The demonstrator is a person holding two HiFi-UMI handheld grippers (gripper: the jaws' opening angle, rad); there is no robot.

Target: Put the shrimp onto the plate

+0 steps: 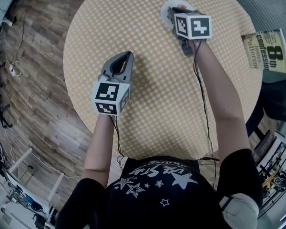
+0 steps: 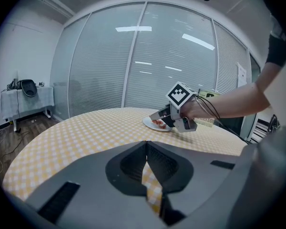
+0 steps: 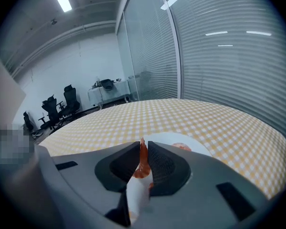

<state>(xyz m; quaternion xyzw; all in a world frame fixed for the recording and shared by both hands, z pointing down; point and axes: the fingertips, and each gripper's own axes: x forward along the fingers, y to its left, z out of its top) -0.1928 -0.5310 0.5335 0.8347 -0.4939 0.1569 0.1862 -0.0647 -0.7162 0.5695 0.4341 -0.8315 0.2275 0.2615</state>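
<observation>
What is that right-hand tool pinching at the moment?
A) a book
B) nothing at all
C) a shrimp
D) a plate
C: the right gripper view shows the right gripper closed on an orange shrimp, just over the white plate.

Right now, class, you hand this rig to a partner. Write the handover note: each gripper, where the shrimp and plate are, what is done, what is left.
Right gripper: shut on the shrimp, held over the plate at the far side of the table.
Left gripper: shut, empty, above the near left of the table.
Done: shrimp picked up and carried to the plate. A pink piece, possibly another shrimp, lies on the plate.
Left: lower if needed, open the right jaws so the shrimp rests on the plate, and withdraw.
</observation>
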